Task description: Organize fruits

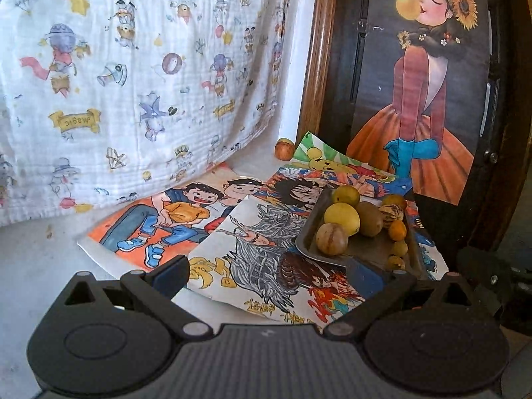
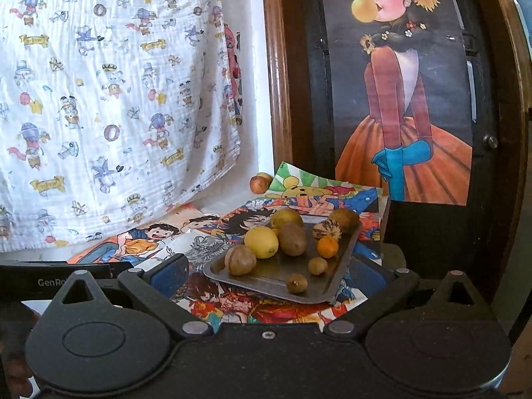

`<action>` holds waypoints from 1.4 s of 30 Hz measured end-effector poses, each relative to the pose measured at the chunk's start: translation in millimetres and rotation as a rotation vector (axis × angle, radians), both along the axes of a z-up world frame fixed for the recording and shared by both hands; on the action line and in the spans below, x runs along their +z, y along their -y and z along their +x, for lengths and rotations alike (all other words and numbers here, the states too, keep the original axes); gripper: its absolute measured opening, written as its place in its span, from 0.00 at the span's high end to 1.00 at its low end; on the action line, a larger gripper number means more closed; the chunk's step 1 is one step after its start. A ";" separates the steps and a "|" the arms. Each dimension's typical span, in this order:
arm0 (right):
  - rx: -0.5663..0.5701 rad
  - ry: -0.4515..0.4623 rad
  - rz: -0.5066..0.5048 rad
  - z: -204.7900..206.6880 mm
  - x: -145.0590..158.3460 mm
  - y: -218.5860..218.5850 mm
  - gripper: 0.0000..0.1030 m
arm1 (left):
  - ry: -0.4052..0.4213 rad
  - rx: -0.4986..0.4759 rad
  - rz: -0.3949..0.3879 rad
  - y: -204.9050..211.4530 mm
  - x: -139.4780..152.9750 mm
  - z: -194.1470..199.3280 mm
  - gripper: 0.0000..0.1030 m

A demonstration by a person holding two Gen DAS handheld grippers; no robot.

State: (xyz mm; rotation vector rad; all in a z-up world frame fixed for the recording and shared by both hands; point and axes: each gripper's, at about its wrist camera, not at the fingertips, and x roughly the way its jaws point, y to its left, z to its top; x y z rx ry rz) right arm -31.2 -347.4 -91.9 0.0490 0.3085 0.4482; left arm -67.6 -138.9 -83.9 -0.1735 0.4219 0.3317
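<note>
A grey metal tray lies on cartoon drawings and holds several fruits: a yellow lemon, a brown kiwi, a small orange fruit and a striped fruit. The tray also shows at the right of the left wrist view, with the lemon. A lone apple lies on the surface behind the drawings, by the wall; it also shows in the right wrist view. My left gripper is open and empty, left of the tray. My right gripper is open and empty, its fingers either side of the tray's near end.
Cartoon drawings cover the white surface. A printed white cloth hangs at the back left. A dark wooden-framed panel with a poster of a girl stands at the back right. The left gripper's body shows at the left of the right wrist view.
</note>
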 end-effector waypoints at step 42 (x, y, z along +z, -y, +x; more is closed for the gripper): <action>0.003 -0.037 -0.031 21.0 -24.5 -17.0 0.01 | -0.036 0.005 -0.073 -28.4 -40.8 6.0 0.00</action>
